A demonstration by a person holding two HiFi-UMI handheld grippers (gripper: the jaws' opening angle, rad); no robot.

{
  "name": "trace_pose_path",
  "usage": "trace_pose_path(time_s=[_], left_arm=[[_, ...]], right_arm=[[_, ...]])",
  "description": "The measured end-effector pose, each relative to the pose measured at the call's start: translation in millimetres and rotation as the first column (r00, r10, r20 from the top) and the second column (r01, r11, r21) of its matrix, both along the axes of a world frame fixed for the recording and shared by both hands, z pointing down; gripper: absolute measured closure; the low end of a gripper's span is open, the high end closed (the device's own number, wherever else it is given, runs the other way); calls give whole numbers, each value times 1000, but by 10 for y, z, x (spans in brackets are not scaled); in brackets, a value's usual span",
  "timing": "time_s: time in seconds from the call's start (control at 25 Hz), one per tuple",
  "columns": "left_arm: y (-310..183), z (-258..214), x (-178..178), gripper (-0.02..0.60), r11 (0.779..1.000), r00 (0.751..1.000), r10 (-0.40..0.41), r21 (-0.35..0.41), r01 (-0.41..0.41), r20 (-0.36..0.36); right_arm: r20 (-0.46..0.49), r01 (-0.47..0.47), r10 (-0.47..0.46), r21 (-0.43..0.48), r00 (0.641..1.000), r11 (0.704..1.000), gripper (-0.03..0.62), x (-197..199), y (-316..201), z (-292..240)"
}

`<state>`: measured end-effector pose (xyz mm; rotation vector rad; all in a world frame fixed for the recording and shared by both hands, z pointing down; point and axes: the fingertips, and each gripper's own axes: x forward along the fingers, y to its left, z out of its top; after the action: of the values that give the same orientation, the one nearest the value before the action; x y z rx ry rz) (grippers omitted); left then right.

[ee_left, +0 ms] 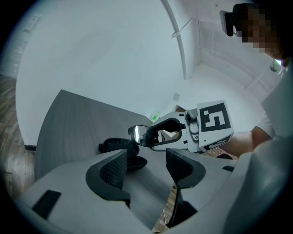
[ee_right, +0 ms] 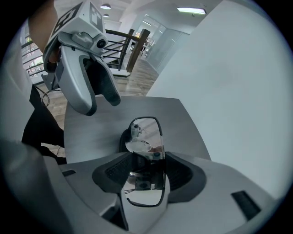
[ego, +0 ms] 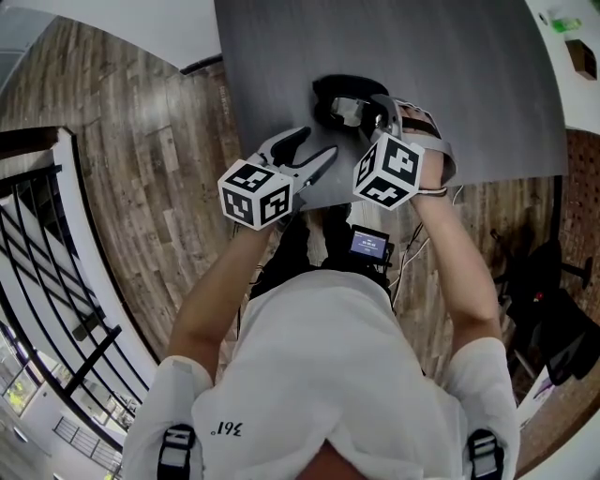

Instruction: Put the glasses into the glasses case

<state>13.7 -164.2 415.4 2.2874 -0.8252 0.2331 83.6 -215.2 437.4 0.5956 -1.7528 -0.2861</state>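
The glasses [ee_right: 145, 137], dark-rimmed with mirrored lenses, are folded and pinched at their middle by my right gripper [ee_right: 146, 171], which is shut on them. They hang just above the open black glasses case [ego: 328, 94] on the grey table [ego: 469, 84]. From the left gripper view, the glasses [ee_left: 138, 134] stick out of the right gripper [ee_left: 151, 137] over the case [ee_left: 120, 148]. My left gripper [ego: 317, 148] stands open and empty near the table's front edge, a little short of the case. Its fingers [ee_left: 114, 170] frame the case.
The table's near edge [ego: 309, 202] runs just under both grippers, with wooden floor [ego: 150, 178] beyond it. A black railing [ego: 47, 244] lies to the left. A small green object [ego: 565, 24] and a brown box [ego: 581, 58] sit on a white surface at the far right.
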Motion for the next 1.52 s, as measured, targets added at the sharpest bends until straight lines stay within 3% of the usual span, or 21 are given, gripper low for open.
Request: trace_pose_path(time_s=[1.0,1.52], left_arm=[[-177,203,64,301,999,1000,-5,-49,6,9],[-222,263,81,301,997,1000,-12,-70,13,12]], right_arm=[[-31,16,-17,-24,999,1000,362,20,-337,450],[-72,82,-83,-9,994,997,362,-71,-532,714]])
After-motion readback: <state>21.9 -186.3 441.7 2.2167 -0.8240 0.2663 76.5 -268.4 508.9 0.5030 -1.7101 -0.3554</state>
